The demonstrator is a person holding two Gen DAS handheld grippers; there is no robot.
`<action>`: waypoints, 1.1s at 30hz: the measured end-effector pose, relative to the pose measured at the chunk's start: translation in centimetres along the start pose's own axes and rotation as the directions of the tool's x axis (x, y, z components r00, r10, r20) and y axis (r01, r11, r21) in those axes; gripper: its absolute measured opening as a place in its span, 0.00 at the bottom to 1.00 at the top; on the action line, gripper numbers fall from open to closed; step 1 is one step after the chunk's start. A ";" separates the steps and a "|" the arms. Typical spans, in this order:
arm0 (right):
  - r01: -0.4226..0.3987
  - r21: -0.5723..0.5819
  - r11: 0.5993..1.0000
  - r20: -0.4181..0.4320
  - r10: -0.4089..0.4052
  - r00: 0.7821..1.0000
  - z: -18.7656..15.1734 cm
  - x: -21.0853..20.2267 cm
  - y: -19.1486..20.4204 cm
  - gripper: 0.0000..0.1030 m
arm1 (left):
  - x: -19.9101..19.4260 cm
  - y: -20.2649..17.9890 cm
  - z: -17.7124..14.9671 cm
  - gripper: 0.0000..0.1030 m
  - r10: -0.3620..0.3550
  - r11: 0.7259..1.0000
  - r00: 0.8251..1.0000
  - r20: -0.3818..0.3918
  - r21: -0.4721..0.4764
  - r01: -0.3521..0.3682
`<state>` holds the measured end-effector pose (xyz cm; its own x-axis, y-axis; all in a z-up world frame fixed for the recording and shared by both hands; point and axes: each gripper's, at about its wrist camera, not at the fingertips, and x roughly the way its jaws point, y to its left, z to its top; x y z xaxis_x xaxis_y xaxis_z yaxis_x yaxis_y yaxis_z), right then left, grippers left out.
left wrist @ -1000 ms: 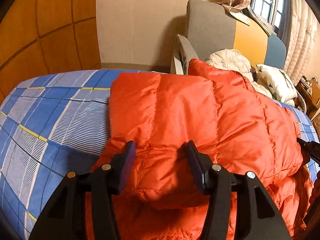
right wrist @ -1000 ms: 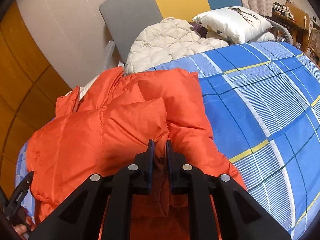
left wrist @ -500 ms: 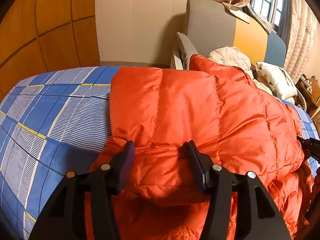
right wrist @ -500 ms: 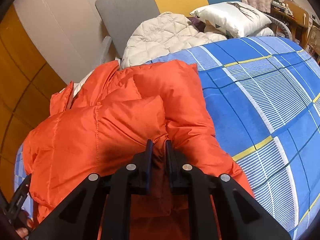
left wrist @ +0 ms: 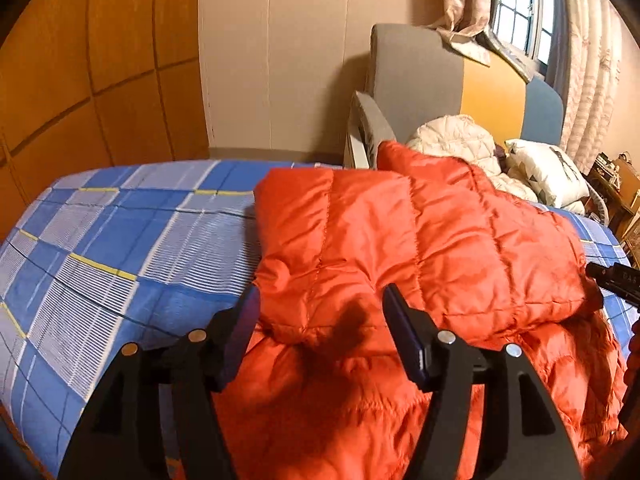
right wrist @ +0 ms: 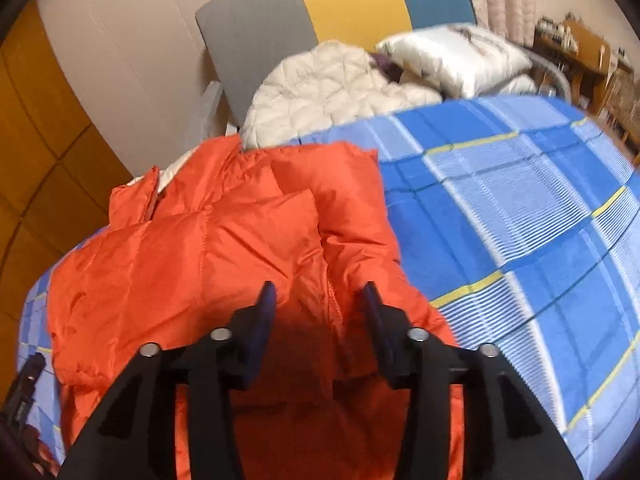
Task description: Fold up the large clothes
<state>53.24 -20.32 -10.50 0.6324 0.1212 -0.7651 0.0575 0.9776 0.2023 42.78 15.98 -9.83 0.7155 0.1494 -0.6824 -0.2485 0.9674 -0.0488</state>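
Since a moment ago my right gripper (right wrist: 318, 300) has let go: its fingers, pinched on a ridge of the orange down jacket (left wrist: 400, 248), now stand wide apart over it with nothing between them. My left gripper (left wrist: 320, 312) stays spread just as wide, holding nothing, straddling the edge of the folded-over panel. That panel has settled flat on the jacket's lower half, on the blue plaid bedspread (left wrist: 120, 240). I judge this fold laid. Next I must regrip an outer edge and bring it across, keeping the puffy layers from springing back.
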 end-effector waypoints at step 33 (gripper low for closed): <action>-0.052 -0.058 0.997 -0.062 0.048 0.997 -3.8 -2.5 1.5 0.44 | -6.7 2.1 -3.6 0.69 -0.029 0.999 0.997 0.075 -0.013 0.030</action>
<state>48.82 -18.50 -10.56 0.5856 0.1783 -0.7907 -0.0201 0.9784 0.2057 35.07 16.30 -7.97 0.7693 0.1364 -0.6242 -0.2356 0.9687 -0.0787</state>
